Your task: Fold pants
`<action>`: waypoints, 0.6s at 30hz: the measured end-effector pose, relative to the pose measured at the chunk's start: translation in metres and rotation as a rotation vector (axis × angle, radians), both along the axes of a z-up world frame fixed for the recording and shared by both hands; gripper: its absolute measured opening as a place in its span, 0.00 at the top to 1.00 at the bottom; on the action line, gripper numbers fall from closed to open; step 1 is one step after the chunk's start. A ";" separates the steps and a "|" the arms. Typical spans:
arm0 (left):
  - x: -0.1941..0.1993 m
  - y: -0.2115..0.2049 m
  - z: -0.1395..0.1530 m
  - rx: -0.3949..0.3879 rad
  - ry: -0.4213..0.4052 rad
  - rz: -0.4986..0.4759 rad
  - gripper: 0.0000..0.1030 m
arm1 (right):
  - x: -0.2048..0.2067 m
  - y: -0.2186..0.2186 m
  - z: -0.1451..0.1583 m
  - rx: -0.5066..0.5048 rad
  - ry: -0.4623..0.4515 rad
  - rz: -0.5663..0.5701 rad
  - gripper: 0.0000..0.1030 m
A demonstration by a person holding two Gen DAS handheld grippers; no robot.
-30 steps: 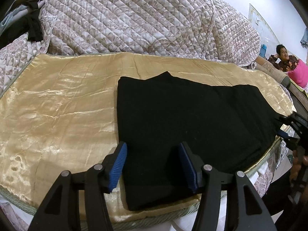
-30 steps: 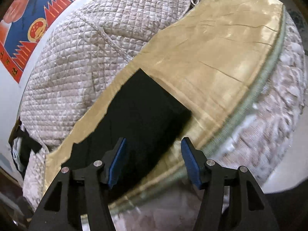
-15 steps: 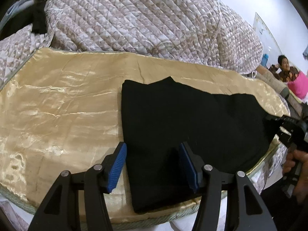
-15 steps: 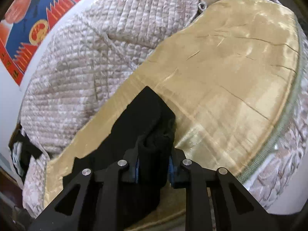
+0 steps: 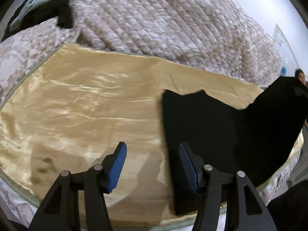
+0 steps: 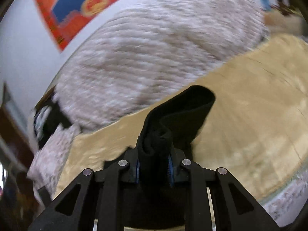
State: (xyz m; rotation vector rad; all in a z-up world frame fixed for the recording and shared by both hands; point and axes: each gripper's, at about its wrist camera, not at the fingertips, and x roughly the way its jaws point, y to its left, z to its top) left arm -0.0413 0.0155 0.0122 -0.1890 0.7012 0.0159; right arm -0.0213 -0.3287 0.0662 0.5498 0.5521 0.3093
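**Right gripper clamped on pants end, left gripper gaping beside them**

My right gripper [image 6: 154, 165] is closed tight on a bunched end of the black pants [image 6: 179, 113]; cloth wads between the blue pads [image 6: 170, 170] and loops up ahead of the fingers, raised off the gold satin cover [image 6: 256, 115]; frame is motion-blurred, so fine detail is lost. My left gripper [image 5: 152, 165] has its jaws spread wide, nothing between them; it sits low over the gold satin cover [image 5: 86, 115], its right finger [image 5: 187, 165] over the near left edge of the pants [image 5: 221, 138], its left finger [image 5: 118, 163] over bare satin; whether it touches cloth I cannot tell. In the left view the pants lie flat on the right part of the cover, near its front edge; their far right end rises as a dark flap [image 5: 279, 100]. Quilted bedspread [image 5: 163, 19] is heaped behind the cover; red and blue poster [image 6: 77, 5] on the wall; dark clothing [image 5: 63, 13] at upper left.
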 end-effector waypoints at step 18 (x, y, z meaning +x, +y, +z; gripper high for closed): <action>-0.005 0.049 -0.001 -0.101 0.015 0.127 0.42 | 0.005 0.183 -0.050 -0.291 0.089 0.402 0.79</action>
